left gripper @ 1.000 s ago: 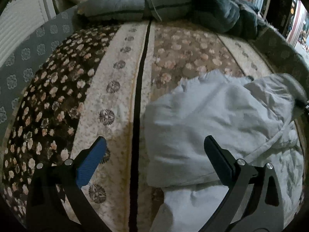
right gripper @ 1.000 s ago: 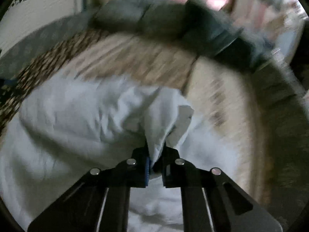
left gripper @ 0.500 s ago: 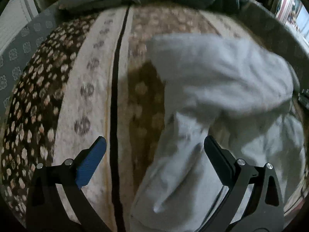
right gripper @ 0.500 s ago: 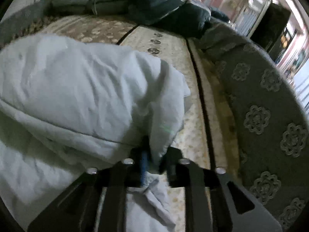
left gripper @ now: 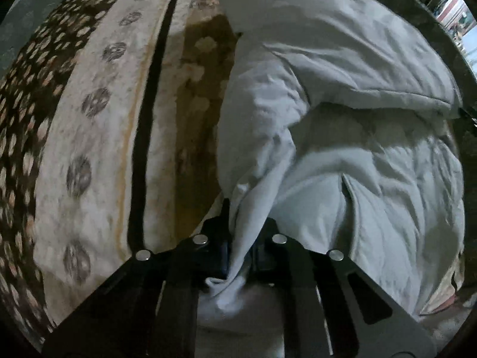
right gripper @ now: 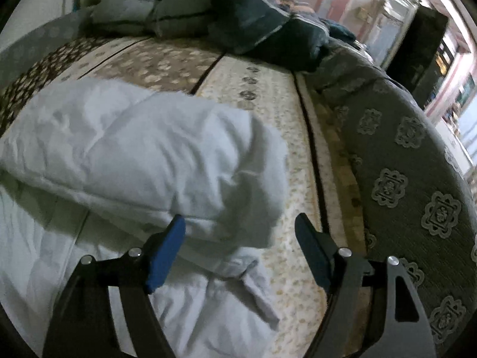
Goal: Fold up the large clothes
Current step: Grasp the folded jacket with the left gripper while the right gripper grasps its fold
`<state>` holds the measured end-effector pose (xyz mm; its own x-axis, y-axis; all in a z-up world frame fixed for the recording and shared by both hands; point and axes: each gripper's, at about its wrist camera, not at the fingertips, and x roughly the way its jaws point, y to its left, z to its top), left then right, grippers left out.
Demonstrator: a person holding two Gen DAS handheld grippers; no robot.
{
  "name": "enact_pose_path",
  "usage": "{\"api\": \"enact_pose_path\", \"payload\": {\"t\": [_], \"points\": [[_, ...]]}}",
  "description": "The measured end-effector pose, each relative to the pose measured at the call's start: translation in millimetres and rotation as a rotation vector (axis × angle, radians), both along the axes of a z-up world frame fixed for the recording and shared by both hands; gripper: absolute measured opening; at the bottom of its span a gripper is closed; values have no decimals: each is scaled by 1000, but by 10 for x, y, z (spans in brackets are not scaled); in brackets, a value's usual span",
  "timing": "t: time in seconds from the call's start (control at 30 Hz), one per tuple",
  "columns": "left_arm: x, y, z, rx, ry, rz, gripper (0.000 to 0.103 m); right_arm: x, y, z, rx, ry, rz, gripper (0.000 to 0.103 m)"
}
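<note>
A large white padded garment (left gripper: 342, 95) lies partly folded on a patterned bed cover (left gripper: 98, 137), its upper layer doubled over the lower one. My left gripper (left gripper: 243, 247) is shut on a bunched edge of the garment near its left side. In the right wrist view the garment (right gripper: 143, 155) lies as a thick fold at left and centre. My right gripper (right gripper: 238, 250) is open and empty just above the fold's near right corner, with a loose strip of cloth (right gripper: 256, 292) below it.
Grey and dark blue folded bedding (right gripper: 238, 21) is piled at the far end of the bed. A grey patterned border (right gripper: 417, 179) runs along the bed's right side. Furniture and a doorway (right gripper: 432, 44) stand beyond at the right.
My left gripper went from open to shut on the garment's edge. My right gripper let go of the garment and opened after carrying the fold across.
</note>
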<state>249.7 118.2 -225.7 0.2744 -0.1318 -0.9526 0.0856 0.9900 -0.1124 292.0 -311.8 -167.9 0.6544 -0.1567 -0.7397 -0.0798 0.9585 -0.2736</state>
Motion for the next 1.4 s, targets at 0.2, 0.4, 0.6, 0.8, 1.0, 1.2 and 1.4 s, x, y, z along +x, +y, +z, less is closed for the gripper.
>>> {"api": "enact_pose_path", "payload": {"t": [0.2, 0.4, 0.6, 0.8, 1.0, 1.2, 1.4], "points": [[25, 163, -3, -14, -33, 42, 21, -12, 29, -73, -8, 13, 12, 76], [235, -47, 562, 66, -217, 3, 80, 39, -113, 176, 82, -38, -1, 76], [802, -442, 848, -7, -288, -61, 81, 236, -46, 307, 156, -67, 7, 76], [1451, -970, 511, 47, -206, -95, 45, 595, 89, 102, 183, 1, 32, 34], [1721, -1017, 209, 28, -127, -32, 36, 779, 109, -402, 139, 105, 8, 11], [2040, -1007, 13, -1, -78, -12, 34, 1056, 46, -634, 198, 148, -27, 9], [2162, -1086, -137, -3, -68, -22, 34, 1135, 44, -758, 216, 164, -16, 9]]}}
